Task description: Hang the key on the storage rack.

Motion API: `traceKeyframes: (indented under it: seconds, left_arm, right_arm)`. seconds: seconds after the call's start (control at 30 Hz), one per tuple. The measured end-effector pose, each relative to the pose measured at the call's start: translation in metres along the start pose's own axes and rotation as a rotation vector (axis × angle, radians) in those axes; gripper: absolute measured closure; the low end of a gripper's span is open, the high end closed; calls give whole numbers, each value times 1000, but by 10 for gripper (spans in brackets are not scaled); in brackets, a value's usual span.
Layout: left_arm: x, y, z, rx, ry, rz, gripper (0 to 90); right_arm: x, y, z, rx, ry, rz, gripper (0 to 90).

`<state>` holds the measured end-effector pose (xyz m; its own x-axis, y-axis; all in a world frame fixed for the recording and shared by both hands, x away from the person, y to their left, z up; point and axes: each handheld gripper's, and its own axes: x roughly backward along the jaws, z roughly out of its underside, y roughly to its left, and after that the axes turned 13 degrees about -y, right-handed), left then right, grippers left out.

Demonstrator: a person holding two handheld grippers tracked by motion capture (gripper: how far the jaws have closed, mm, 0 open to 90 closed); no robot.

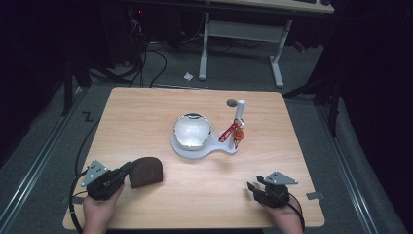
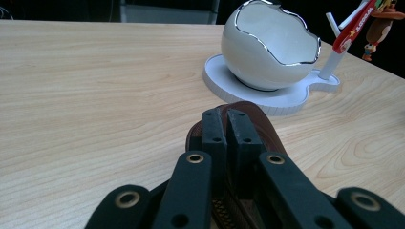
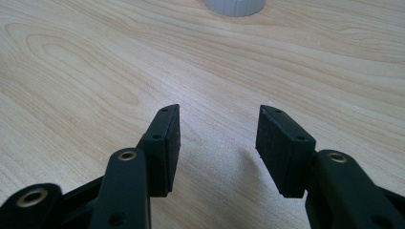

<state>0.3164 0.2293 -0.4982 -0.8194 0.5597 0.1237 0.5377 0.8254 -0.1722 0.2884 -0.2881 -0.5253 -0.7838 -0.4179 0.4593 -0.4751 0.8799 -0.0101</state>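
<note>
A brown leather pouch [image 1: 147, 171] lies at the near left of the wooden table [image 1: 146, 112]. My left gripper [image 1: 128, 169] is shut on its near edge; in the left gripper view the jaws [image 2: 228, 119] stand pressed together with the brown pouch [image 2: 267, 131] showing past them. At the near right, my right gripper [image 1: 254, 183] hovers open over bare wood, with nothing between its fingers [image 3: 217, 119]. A white apple-shaped bowl [image 1: 192, 130] [image 2: 270, 47] sits on a white stand [image 1: 214, 148] at the table's middle.
The stand's white post [image 1: 239, 112] carries a red strap [image 1: 228, 132] [image 2: 353, 24] with a small figurine [image 2: 377, 24]. A grey round grommet [image 1: 232, 103] lies behind the post. The stand's rim [image 3: 234, 5] is ahead of the right gripper. A white desk frame [image 1: 243, 34] stands beyond the table.
</note>
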Motion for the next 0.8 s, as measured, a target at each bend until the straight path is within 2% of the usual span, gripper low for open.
traceKeyframes:
  seconds: [0.8]
  left_arm:
    - [6, -10, -15, -30, -79, -17, 875]
  right_arm:
    - [0, 0, 0, 4, -1, -2, 515]
